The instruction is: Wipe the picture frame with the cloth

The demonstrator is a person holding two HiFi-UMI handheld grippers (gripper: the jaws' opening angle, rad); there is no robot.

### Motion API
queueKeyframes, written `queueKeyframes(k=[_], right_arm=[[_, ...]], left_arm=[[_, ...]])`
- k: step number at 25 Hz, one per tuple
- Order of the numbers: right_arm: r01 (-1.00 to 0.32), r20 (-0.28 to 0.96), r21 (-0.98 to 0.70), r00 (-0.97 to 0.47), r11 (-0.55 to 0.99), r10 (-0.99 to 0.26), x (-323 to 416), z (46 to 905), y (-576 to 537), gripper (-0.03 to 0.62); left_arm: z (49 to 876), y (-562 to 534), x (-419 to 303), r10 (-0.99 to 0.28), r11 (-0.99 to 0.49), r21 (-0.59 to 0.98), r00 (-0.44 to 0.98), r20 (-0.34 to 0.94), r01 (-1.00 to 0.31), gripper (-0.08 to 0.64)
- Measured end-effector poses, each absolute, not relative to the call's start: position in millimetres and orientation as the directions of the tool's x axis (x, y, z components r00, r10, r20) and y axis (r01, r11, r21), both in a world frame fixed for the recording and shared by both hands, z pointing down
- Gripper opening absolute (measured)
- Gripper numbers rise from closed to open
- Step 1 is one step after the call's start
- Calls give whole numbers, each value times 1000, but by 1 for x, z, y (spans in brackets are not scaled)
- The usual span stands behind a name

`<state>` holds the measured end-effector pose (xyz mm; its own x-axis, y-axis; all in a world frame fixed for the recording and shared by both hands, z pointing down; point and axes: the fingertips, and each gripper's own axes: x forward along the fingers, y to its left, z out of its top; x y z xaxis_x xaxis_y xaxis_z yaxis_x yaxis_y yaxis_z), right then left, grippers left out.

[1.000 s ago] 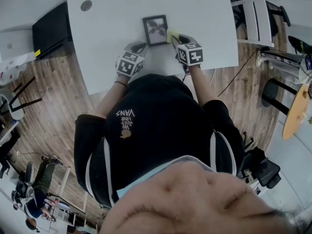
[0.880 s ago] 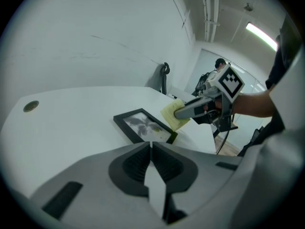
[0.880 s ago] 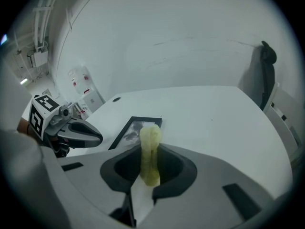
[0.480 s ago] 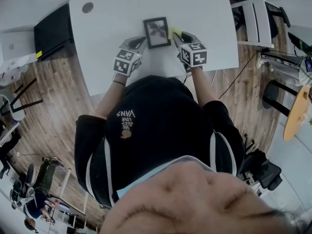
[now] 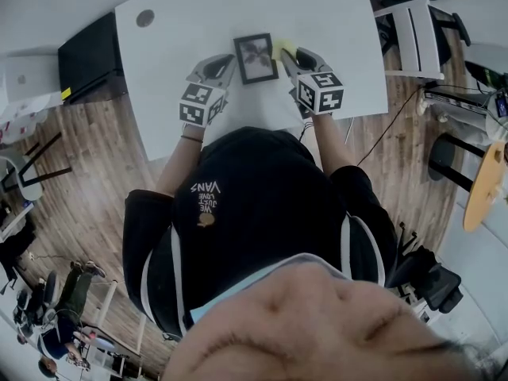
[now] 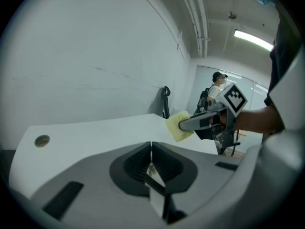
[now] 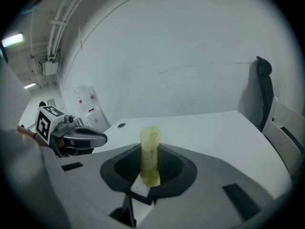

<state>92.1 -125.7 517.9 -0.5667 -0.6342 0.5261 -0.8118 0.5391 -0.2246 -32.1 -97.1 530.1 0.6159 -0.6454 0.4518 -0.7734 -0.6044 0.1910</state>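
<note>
The picture frame (image 5: 255, 57) lay flat on the white table (image 5: 182, 30), toward its near edge, between both tools. The right tongs (image 7: 150, 168) were clamped on the yellow cloth (image 7: 150, 142), just beside the frame. The left tongs (image 6: 151, 149) were pressed together, empty. The person's black shirt (image 5: 262, 205) (print upside down) read "WE JUST LOVE VANS".

In the head view the cloth (image 5: 281, 50) is largely covered by the right gripper (image 5: 291, 58), only a yellow corner being shown, and the near edge of the table (image 5: 198, 22) is hidden by the person's torso (image 5: 262, 213). The print within the picture frame (image 5: 255, 57) is too small to be made out. In the right gripper view the cloth's lower end is buried between the closed jaws.
</note>
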Motion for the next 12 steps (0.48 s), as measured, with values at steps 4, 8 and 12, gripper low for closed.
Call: queueKeyframes(k=[4, 8, 12], right_arm=[[-801, 461, -221, -588, 556, -665, 86, 497, -128, 67], [-803, 412, -200, -589, 562, -695, 84, 478, -130, 67], [-805, 380, -181, -588, 566, -714, 84, 465, -131, 67]], left_arm=[[513, -101, -35, -670, -608, 175, 619, 410, -775, 18], [494, -103, -38, -685, -615, 171, 629, 367, -769, 18], [478, -103, -41, -696, -621, 165, 636, 334, -766, 18]])
